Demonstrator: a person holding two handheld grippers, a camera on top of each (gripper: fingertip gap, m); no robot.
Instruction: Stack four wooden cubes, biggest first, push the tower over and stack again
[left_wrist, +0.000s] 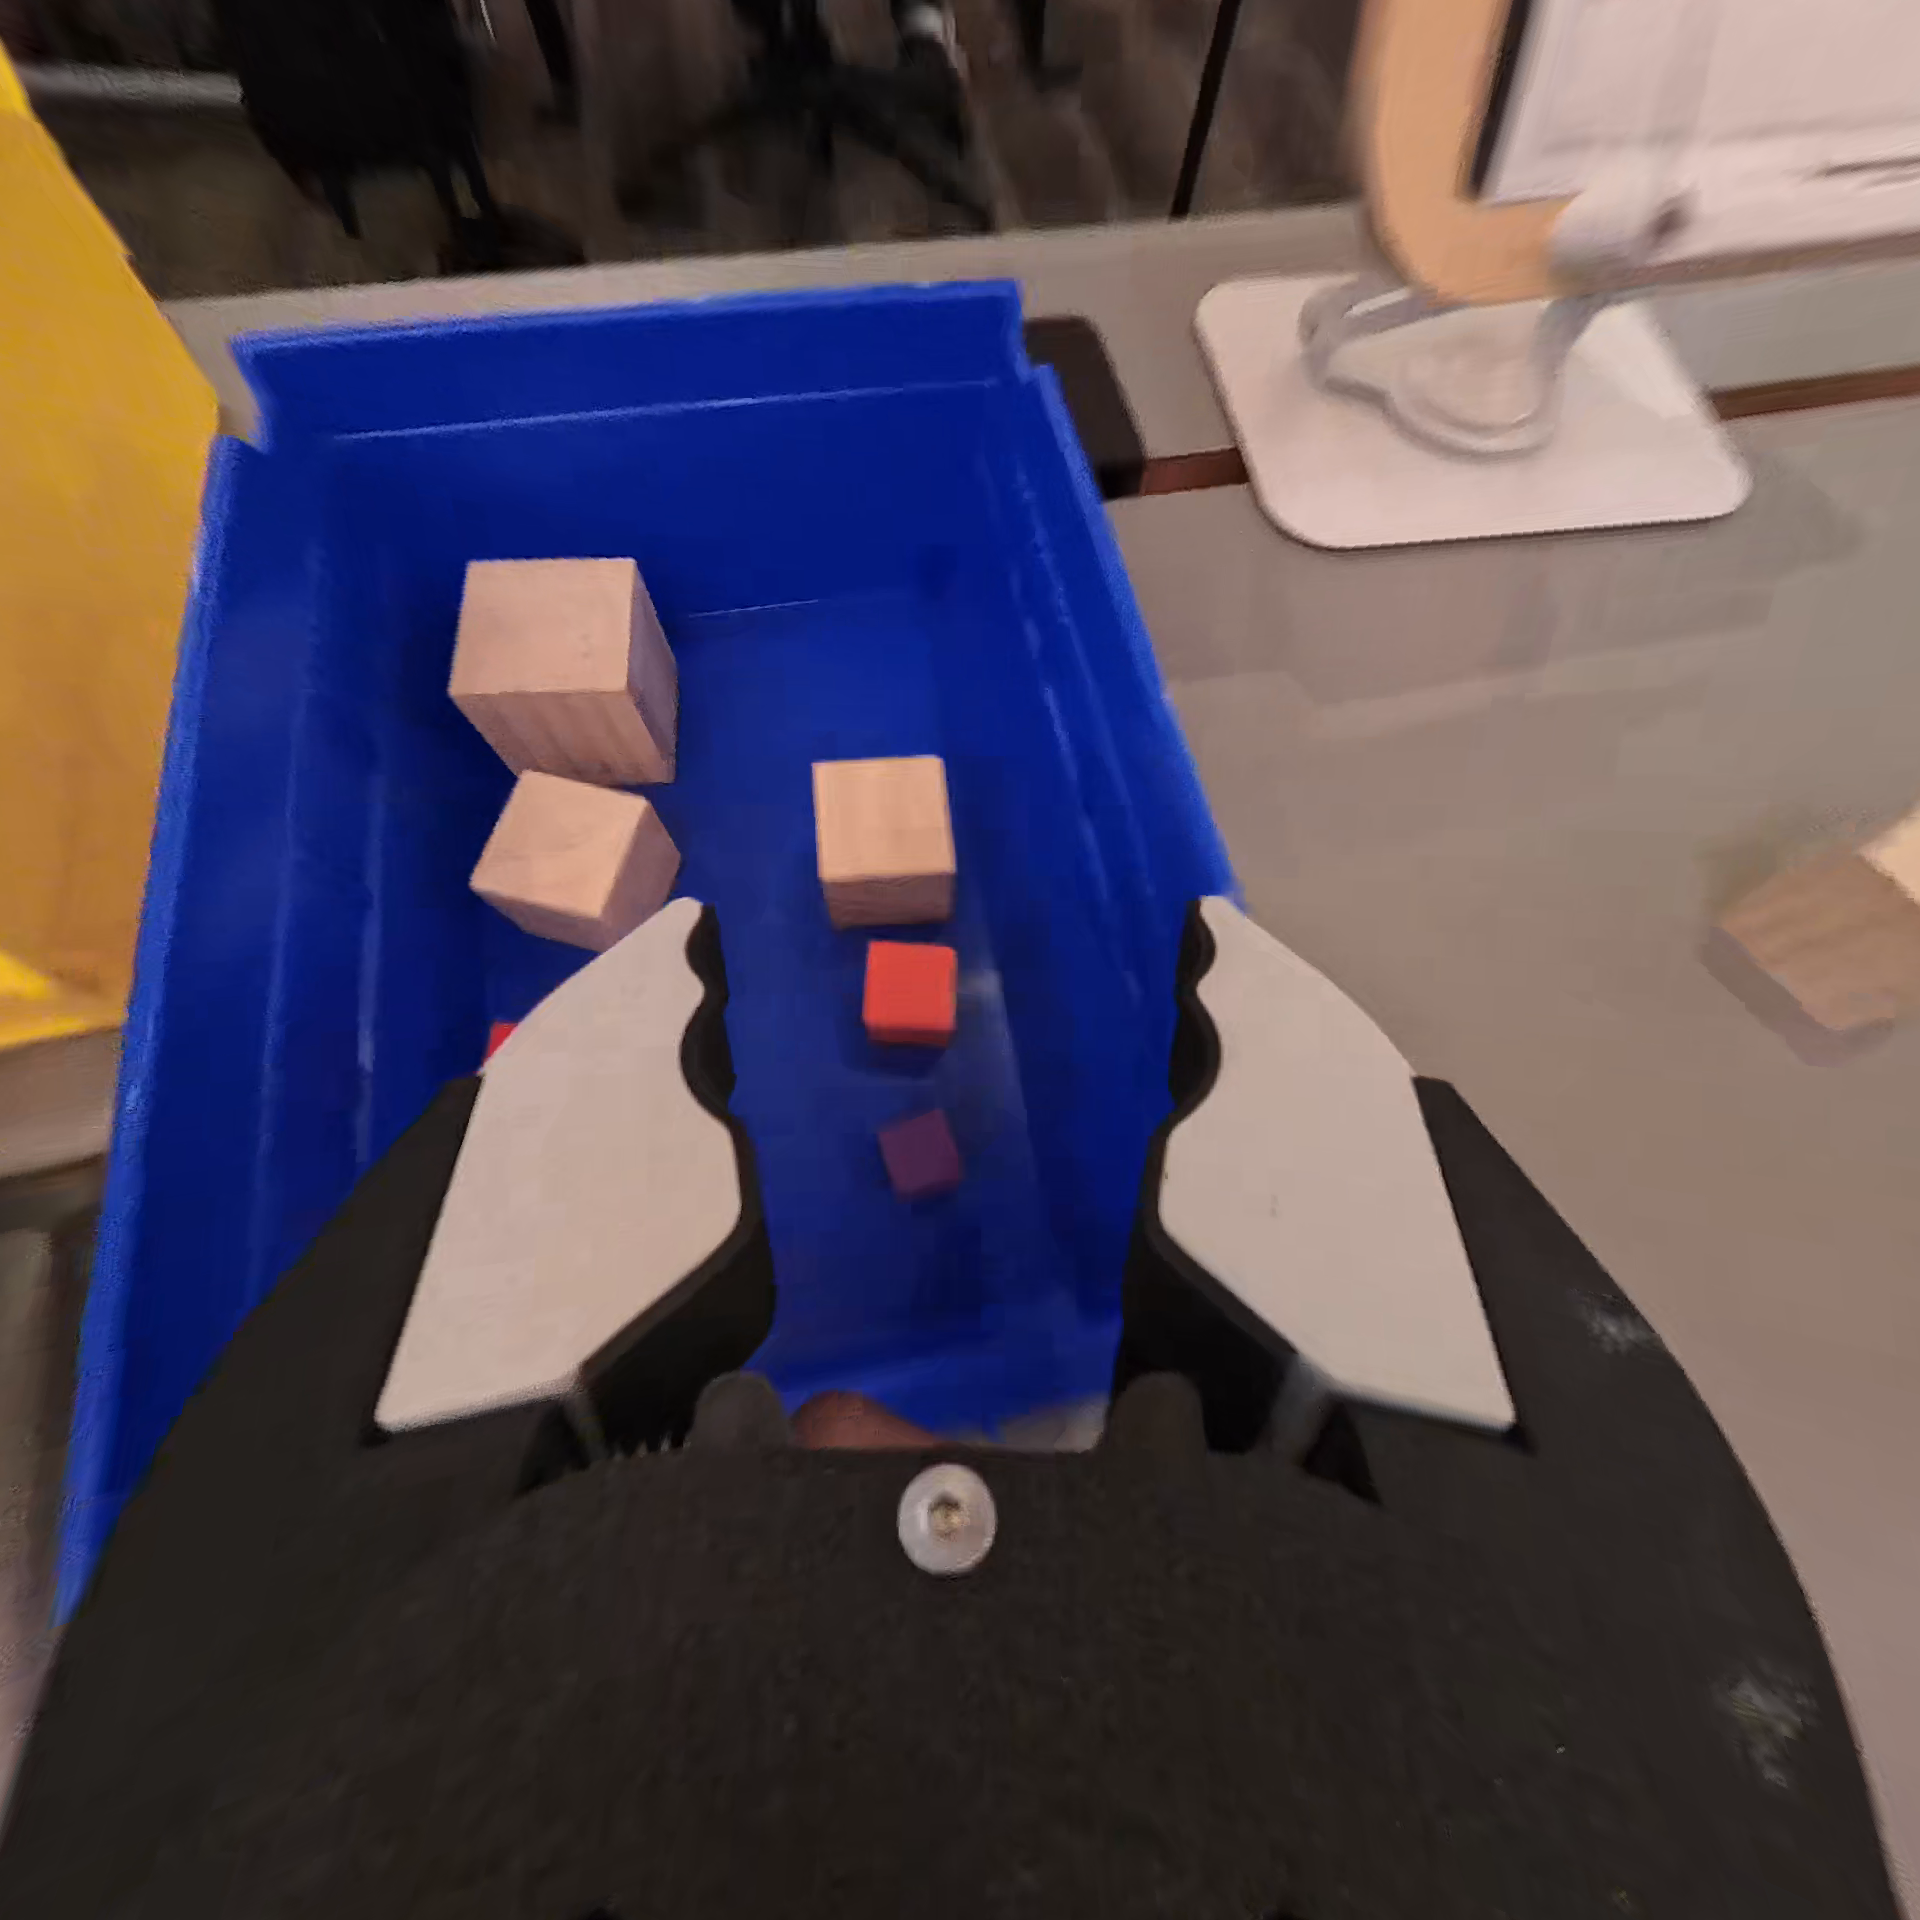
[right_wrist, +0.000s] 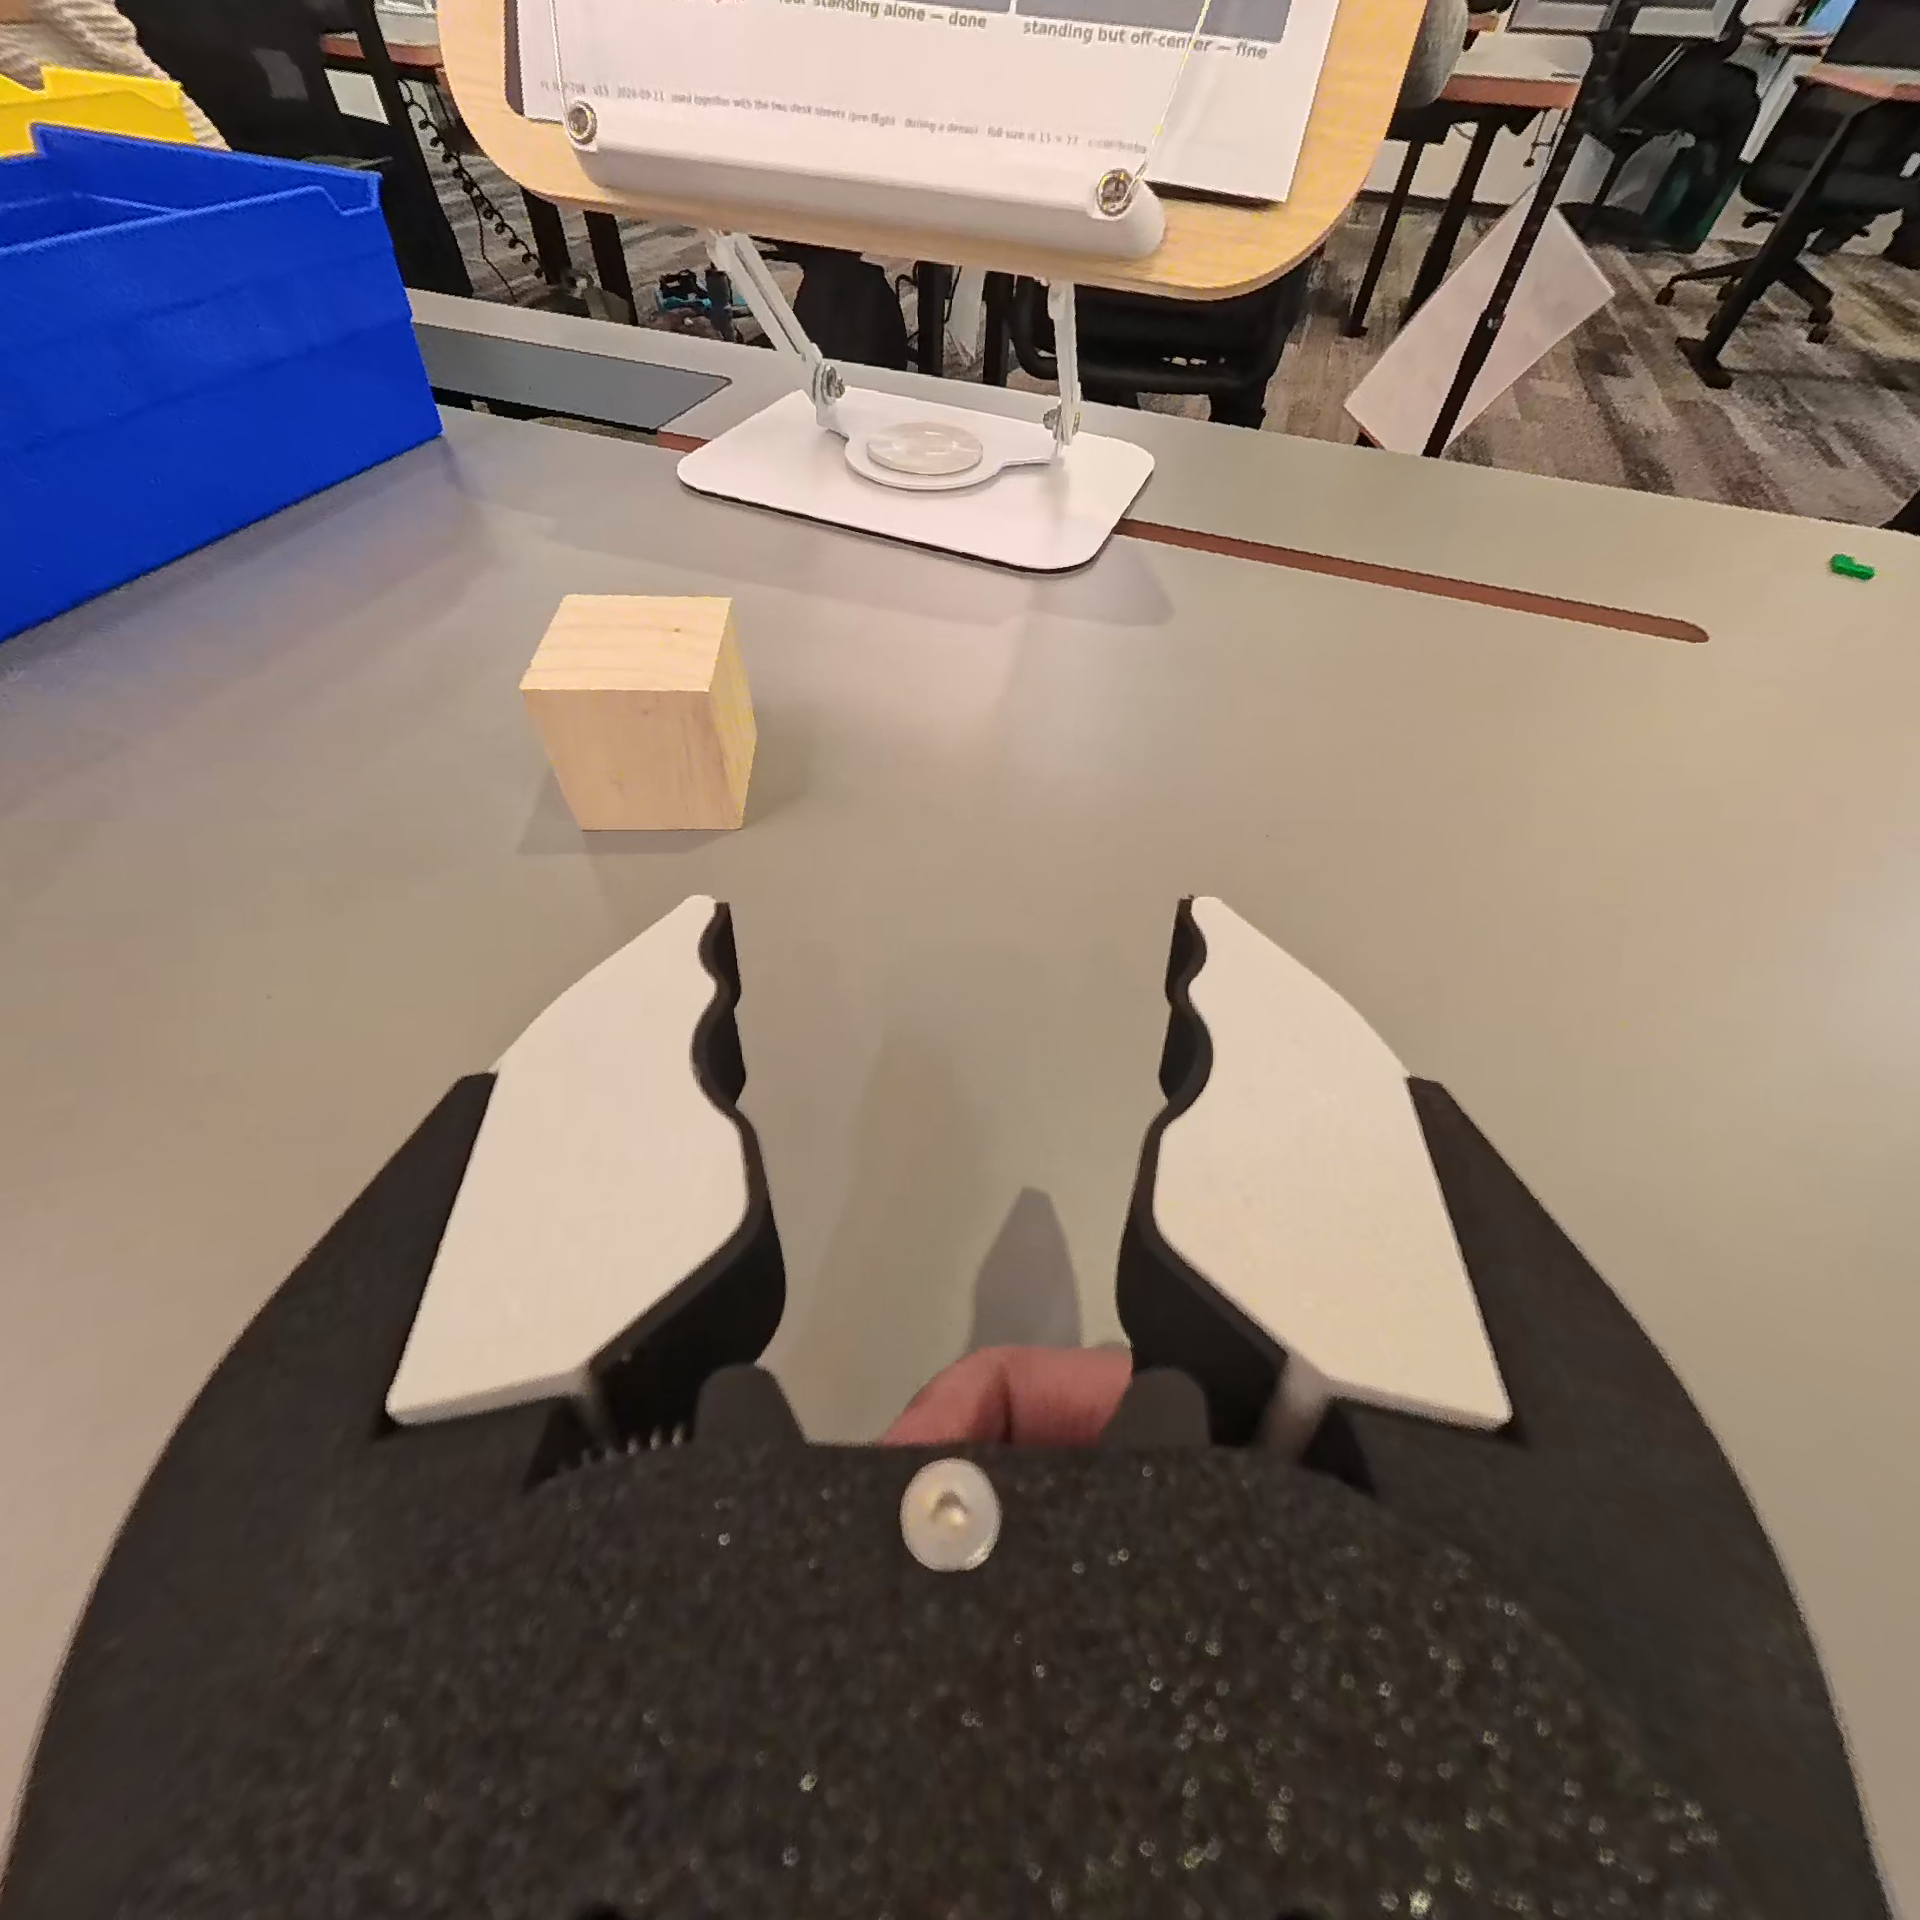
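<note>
I have one cube (right_wrist: 642, 717) on the table (right_wrist: 1351, 831); three wait in the bin (left_wrist: 260, 831), and both my left gripper (left_wrist: 951, 914) and right gripper (right_wrist: 954, 909) gape empty.

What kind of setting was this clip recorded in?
Probably an open office or lab: a grey desk with a sheet on a wooden stand, office chairs on carpet behind, and a blue parts bin of cubes.

three wooden cubes lie in the bin (left_wrist: 312, 727): the largest cube (left_wrist: 561, 665) at the back left, a second cube (left_wrist: 571, 857) just before it, a third cube (left_wrist: 883, 836) to their right; two small cubes (left_wrist: 909, 992) sit before the third; right of the bin, a lone cube (right_wrist: 644, 717) stands on the table (right_wrist: 1351, 779), before the stand (right_wrist: 914, 478).
</note>
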